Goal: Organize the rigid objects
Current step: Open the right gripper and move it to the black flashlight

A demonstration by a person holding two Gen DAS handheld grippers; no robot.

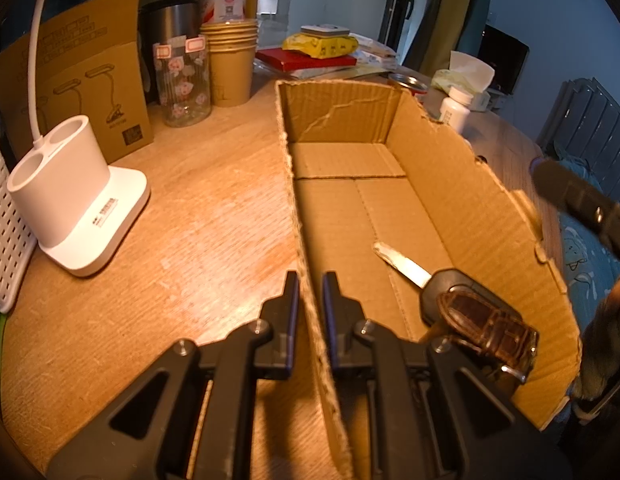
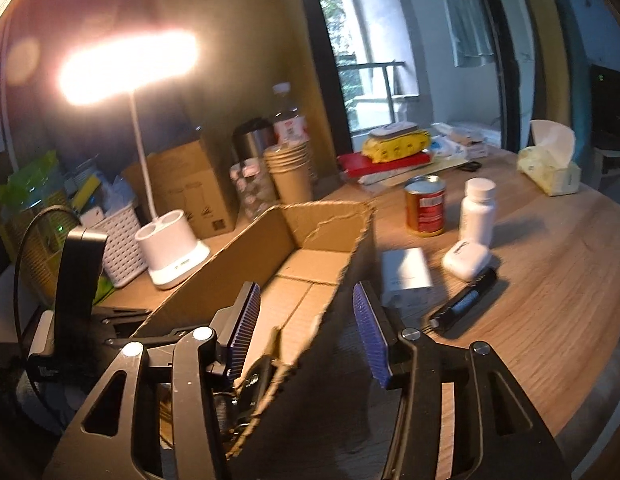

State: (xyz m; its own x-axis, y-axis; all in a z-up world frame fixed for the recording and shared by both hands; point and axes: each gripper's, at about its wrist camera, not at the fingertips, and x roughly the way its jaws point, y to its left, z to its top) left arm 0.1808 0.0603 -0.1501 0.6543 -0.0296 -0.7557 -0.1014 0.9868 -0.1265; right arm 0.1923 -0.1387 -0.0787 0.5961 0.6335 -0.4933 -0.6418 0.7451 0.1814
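My main worry is the open brown cardboard box [image 1: 462, 184] itself: my left gripper [image 1: 311, 280] has its fingers pressed together on the box's near wall, pinching the cardboard edge, and that torn wall is flimsy. If I tug or twist on that side, I judge the wall could bend or the whole box could slide across the wooden surface [image 1: 197, 216] and tip what is inside. The second risk is on the right: the right gripper [image 2: 305, 320] has its blue-padded fingers spread with nothing pinched, and the box's torn right wall stands between them, so a careless sweep toward the loose items could catch that edge and drag the box.

The black car key with a brown leather fob [image 1: 466, 312] already lies flat on the box floor, blade pointing toward the far end, just to the right of my left fingers and not touching them. Waiting on the surface outside are the white plastic pill bottle [image 2: 478, 208], the red-and-gold tin can [image 2: 426, 206], a small white case [image 2: 466, 258] and a slim black device [image 2: 464, 300], all well clear of the right fingers.
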